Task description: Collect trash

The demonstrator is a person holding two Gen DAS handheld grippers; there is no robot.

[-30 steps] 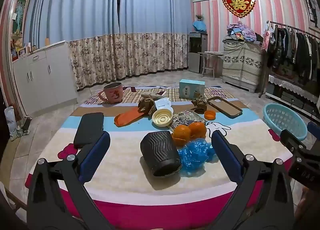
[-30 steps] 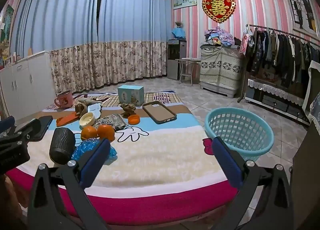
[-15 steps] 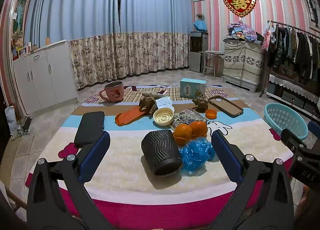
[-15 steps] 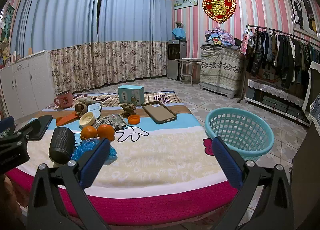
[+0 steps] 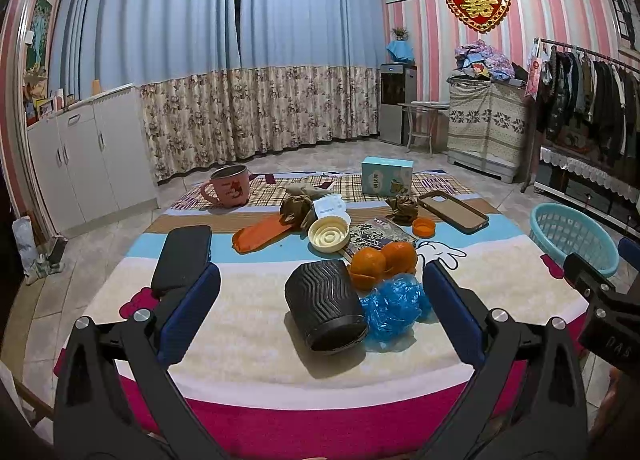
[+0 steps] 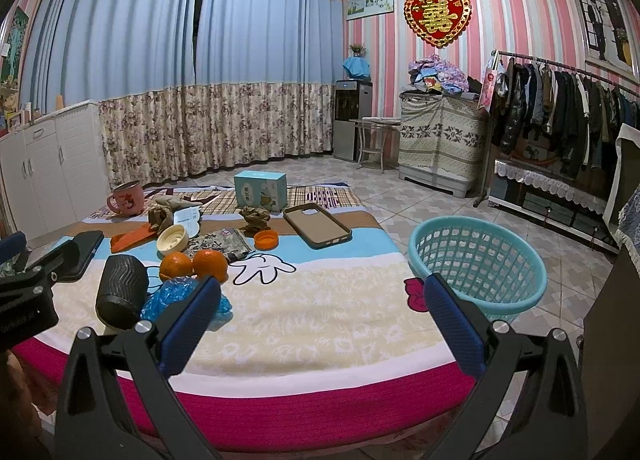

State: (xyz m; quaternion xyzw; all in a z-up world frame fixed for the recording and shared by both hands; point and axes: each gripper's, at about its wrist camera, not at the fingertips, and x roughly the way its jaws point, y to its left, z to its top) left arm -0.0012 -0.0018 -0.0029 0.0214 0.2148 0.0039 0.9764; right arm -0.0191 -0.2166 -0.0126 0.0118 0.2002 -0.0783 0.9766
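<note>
A crumpled blue plastic bag point(image 5: 394, 306) lies near the table's front edge, beside a black ribbed cup point(image 5: 324, 304) on its side and two oranges point(image 5: 382, 260). Further back lie brown crumpled paper point(image 5: 298, 208), an orange wrapper point(image 5: 260, 234), a cream lid point(image 5: 329, 234), a small orange cap point(image 5: 423, 227) and a printed packet point(image 5: 378, 234). My left gripper point(image 5: 320, 308) is open, held just short of the cup and bag. My right gripper point(image 6: 320, 310) is open over the front of the table. A teal basket point(image 6: 476, 264) stands on the floor to the right.
A pink mug point(image 5: 228, 190), a teal box point(image 5: 386, 176), a brown phone case point(image 5: 452, 211) and a black phone point(image 5: 182, 256) also rest on the patterned tablecloth point(image 6: 304, 320). White cabinets point(image 5: 80, 156) stand left, a clothes rack point(image 6: 560, 112) right.
Both grippers have shifted very slightly; the left view has crept a little toward the table. Nothing on the table has moved.
</note>
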